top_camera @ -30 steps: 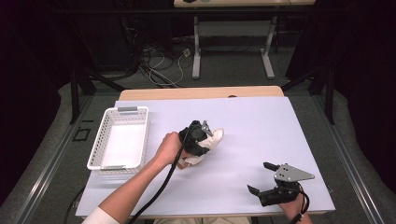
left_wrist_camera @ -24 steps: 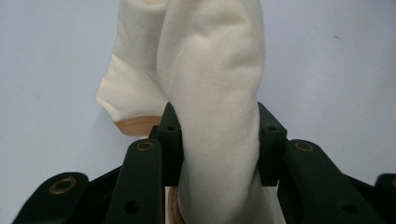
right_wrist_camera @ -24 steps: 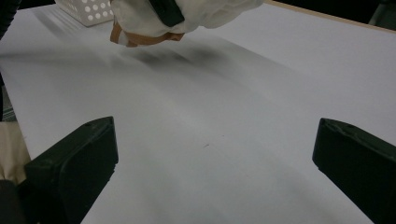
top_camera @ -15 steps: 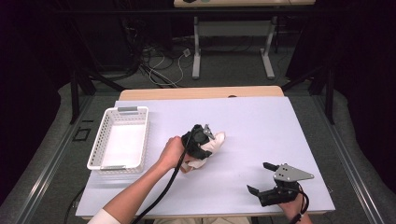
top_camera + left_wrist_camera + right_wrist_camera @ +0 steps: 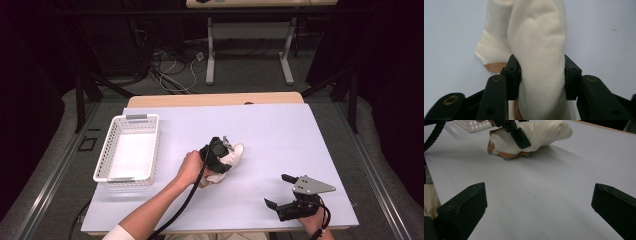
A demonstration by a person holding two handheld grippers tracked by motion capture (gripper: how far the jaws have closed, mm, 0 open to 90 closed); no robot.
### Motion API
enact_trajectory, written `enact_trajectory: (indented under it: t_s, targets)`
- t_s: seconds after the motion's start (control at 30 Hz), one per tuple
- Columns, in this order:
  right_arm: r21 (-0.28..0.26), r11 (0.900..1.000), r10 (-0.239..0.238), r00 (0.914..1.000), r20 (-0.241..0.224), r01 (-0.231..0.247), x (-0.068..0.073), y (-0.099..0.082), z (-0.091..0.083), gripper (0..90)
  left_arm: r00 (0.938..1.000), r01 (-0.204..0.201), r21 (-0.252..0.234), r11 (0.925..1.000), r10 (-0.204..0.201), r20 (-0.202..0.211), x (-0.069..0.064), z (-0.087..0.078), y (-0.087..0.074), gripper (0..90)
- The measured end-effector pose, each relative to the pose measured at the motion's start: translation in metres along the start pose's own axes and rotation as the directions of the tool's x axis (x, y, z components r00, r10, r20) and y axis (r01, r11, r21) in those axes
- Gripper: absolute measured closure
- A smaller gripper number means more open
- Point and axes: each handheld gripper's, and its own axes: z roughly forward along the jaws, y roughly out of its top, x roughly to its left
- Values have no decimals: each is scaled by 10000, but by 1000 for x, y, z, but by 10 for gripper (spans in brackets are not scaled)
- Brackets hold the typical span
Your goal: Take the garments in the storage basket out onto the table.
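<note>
Cream cloth bundle (tan edge showing) lies mid-table on the white mat, right of the white basket. Left gripper is down on it, jaws just been easing open, pads still touching a fold between them. Right gripper rests near right, jaws wide, nothing between.

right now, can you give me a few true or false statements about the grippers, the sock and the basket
1. The left gripper has a cream sock between its jaws. True.
2. The sock lies inside the white basket. False: it is on the table, to the right of the basket.
3. The right gripper holds a second sock. False: its jaws are open with nothing between them.
4. The basket has nothing in it. True.
5. The sock has an orange-brown part. True.
</note>
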Motion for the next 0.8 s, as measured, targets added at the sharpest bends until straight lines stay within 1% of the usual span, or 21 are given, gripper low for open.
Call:
enact_trajectory:
  t_s: [0.03,0.1,0.13,0.17,0.2,0.23,0.27,0.3,0.37,0.4,0.43,0.47,0.5,0.53,0.57,0.6,0.7,0.73,0.77,0.8]
  targets:
    - [-2,10000,-2,10000,-14,2,0,0,0,0,10000,0,0,10000,0,0,0,0,0,553]
    - [7,10000,3,10000,-42,-3,0,0,0,0,10000,44,-75,10000,-44,30,-1,1,0,471]
    - [7,10000,3,10000,-42,-3,0,0,0,0,10000,16,-86,10000,-16,16,0,1,0,471]
    - [-4,10000,8,10000,-23,-8,0,0,0,0,10000,71,-226,9997,-70,48,-1,0,-1,423]
    - [3,10000,14,10000,0,-14,0,0,0,0,10000,1,-362,9993,1,66,0,-1,-1,379]
    - [13,10000,31,10000,-6,-31,0,0,0,0,10000,8,-536,9986,-4,84,1,-3,-1,318]
    - [33,10000,28,10000,-26,-28,0,0,0,0,9999,89,-785,9969,-77,151,1,-6,-3,237]
    - [33,10000,28,10000,-26,-28,0,0,0,0,9999,89,-785,9969,-77,151,1,-6,-3,206]
    - [12,10000,-33,10000,-49,33,0,0,0,0,9995,190,-1049,9943,-164,254,0,-10,-5,174]
    - [23,10000,-11,10000,-35,12,0,0,0,0,9998,125,-1046,9944,-106,182,0,-12,-6,160]
    - [29,10000,9,10000,-51,-9,0,0,0,0,9997,166,-1148,9933,-147,178,0,-14,-8,132]
    - [29,10000,9,10000,-51,-9,0,0,0,0,9998,198,-1232,9922,-187,97,-1,-15,-10,132]
    - [43,10000,25,10000,-36,-25,0,0,0,0,9997,226,-1259,9918,-222,40,-1,-17,-11,72]
    - [43,10000,25,10000,-36,-25,0,0,0,0,9997,238,-1371,9903,-228,94,-1,-18,-13,72]
    - [17,10000,24,10000,-57,-24,0,0,0,0,9995,307,-1531,9877,-320,-61,-2,-21,-18,41]
    - [17,10000,24,10000,-57,-24,0,0,0,0,9995,307,-1531,9877,-320,-61,-2,-21,-18,24]
    - [30,10000,50,10000,-77,-50,0,0,1,0,9991,398,-1691,9848,-414,-63,-2,-25,-25,3]
    - [41,10000,76,9999,-68,-76,0,0,1,0,9990,411,-1810,9826,-439,-116,-2,-26,-27,2]
    - [35,9999,117,9999,-86,-117,0,0,1,0,9988,475,-1899,9807,-493,-48,-2,-27,-30,2]
    - [29,9999,104,9999,-87,-104,0,0,1,0,9985,507,-1981,9789,-535,-89,-2,-29,-33,2]
